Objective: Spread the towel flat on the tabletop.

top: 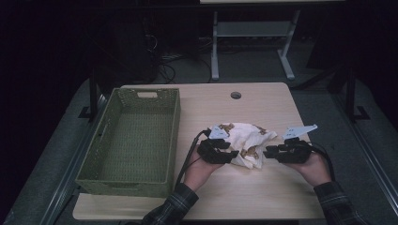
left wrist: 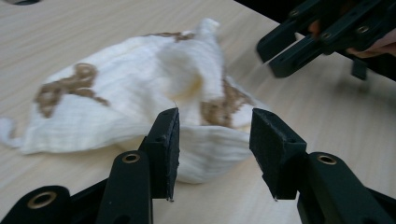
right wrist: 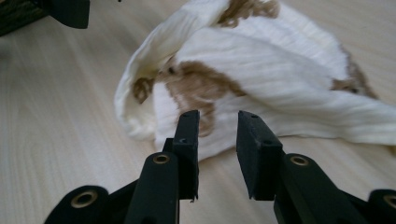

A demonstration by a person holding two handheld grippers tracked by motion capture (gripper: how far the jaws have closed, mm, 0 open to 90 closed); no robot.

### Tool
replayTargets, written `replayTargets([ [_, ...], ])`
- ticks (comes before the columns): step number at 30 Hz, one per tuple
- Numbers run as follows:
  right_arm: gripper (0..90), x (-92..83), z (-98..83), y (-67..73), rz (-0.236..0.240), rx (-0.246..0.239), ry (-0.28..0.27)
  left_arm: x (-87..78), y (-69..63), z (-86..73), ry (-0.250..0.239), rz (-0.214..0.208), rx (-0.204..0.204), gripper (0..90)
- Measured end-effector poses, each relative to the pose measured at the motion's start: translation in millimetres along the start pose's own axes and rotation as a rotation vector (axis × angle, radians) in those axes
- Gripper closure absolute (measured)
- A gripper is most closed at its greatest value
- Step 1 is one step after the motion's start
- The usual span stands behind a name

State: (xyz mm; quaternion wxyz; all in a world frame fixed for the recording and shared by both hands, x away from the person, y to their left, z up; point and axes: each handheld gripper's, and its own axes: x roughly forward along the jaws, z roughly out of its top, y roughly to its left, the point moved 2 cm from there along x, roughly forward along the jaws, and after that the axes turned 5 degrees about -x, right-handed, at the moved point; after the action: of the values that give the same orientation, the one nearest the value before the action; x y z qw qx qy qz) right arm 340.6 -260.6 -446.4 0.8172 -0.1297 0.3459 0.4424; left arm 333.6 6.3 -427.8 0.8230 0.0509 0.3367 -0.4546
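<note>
Tabletop (top: 263, 197) of pale wood carries everything; a woven green basket (top: 108, 183) stands on its left part, with nothing in it. Just beside the basket, between the two hands, lies a crumpled cream cloth (top: 248, 138) with brown printed patches, bunched into soft ridges and finely ribbed in its weave. It looks light and limp, so it should sag and drape from any grip; a raised fold or the thick rolled edge near each claw seems the surest place to pinch. The left gripper (left wrist: 215, 154) holds its jaws apart, gripping nothing, the cloth's near edge just beyond the tips. The right gripper (right wrist: 218, 154) points at the cloth's other side, jaws narrowly parted and likewise holding nothing.
</note>
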Motion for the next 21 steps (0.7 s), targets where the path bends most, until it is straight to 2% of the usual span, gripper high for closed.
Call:
replayTargets([
  [1, 68.6, 4.2, -0.8, 5.4, 0.005, -0.015, 0.015, 4.5, -7.6, -2.0, 0.005, -0.014, 0.019, 52.0],
  [5, 67.7, 11.3, -0.6, 9.4, 0.022, -0.036, 0.032, 12.8, -17.9, -4.1, 0.016, -0.035, 0.044, 51.4],
  [9, 66.3, 19.9, -0.2, 13.3, 0.048, -0.05, 0.051, 24.2, -29.3, -6.2, 0.033, -0.065, 0.089, 51.5],
  [11, 65.7, 21.2, 0.1, 15.3, 0.052, -0.061, 0.051, 28.2, -32.3, -6.9, 0.04, -0.073, 0.089, 51.8],
  [16, 65.0, 22.2, 0.3, 16.3, 0.054, -0.064, 0.049, 35.3, -35.5, -10.1, 0.058, -0.072, 0.107, 51.8],
  [21, 63.3, 27.4, -1.1, 17.8, 0.061, -0.059, 0.075, 49.8, -29.4, -20.2, 0.105, -0.036, 0.126, 51.7],
])
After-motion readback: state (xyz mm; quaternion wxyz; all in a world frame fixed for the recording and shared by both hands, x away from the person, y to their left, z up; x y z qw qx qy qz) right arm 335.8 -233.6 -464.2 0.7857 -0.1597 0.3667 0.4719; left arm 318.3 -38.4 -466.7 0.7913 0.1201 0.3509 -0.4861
